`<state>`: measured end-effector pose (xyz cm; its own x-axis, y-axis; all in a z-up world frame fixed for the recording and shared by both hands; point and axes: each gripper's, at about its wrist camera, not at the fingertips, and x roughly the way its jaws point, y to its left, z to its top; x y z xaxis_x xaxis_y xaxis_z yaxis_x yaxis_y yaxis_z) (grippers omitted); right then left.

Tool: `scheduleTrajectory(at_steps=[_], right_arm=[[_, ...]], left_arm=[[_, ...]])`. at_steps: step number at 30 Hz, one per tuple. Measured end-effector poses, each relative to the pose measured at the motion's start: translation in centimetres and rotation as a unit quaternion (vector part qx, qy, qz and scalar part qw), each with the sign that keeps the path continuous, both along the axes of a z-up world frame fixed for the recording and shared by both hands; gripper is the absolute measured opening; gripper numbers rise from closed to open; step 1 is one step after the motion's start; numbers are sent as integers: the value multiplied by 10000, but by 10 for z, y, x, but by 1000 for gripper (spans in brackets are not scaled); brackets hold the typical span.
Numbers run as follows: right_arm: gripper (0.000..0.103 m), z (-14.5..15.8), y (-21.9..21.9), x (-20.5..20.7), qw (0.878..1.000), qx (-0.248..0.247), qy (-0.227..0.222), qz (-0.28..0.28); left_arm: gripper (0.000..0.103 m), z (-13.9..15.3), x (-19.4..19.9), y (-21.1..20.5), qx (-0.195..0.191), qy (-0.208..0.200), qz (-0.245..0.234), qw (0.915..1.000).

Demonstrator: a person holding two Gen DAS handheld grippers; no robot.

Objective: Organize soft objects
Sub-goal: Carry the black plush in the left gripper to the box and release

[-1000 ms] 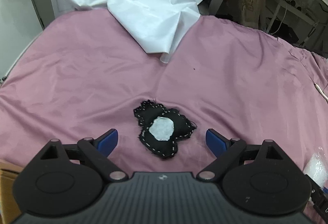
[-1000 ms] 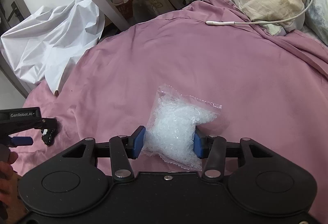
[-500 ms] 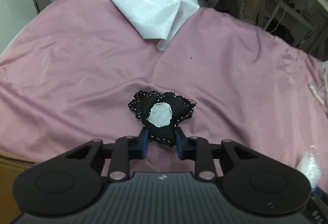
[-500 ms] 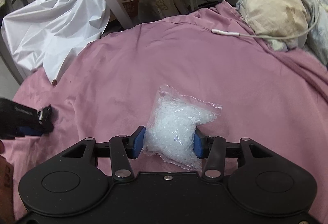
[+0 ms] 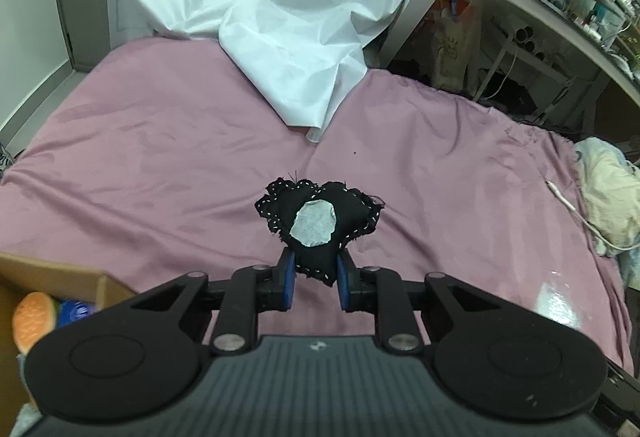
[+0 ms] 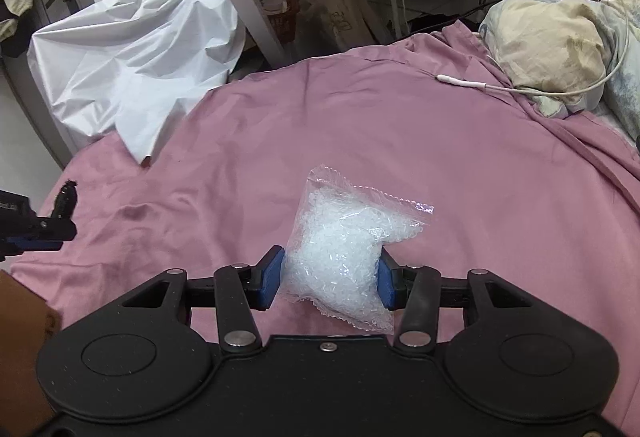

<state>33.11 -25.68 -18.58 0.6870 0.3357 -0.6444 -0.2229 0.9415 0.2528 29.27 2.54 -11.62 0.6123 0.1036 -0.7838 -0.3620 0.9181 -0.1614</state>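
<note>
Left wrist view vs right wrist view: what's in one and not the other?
Left wrist only: cardboard box with a burger toy, and the left gripper shut on a black pouch. Right wrist only: right gripper shut on a clear bag of pellets. Both: pink sheet, white cloth, pillow, cable.

Left tool (image 5: pixel 314 279) clamped narrowly, right tool (image 6: pixel 330 279) apparently clamped wider.

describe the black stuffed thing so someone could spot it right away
Look above the pink bedsheet, in front of the white sheet. Pinched in the left tool is a small black cushion, the only dark item, with white stitching and a white round patch.
</note>
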Motion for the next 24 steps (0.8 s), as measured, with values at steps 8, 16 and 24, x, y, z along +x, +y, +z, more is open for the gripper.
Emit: scheduleTrajectory(at_steps=[8, 16, 24], right_arm=[[46, 21, 5, -24, 9994, 138, -282, 125], [47, 52, 18, -51, 9965, 580, -265, 535], [47, 68, 34, -74, 9952, 395, -563, 700]], left_arm=[[20, 28, -49, 7, -32, -141, -22, 9999], [20, 49, -93, 17, 64, -272, 3, 9996], [20, 68, -133, 30, 72, -450, 56, 9989]])
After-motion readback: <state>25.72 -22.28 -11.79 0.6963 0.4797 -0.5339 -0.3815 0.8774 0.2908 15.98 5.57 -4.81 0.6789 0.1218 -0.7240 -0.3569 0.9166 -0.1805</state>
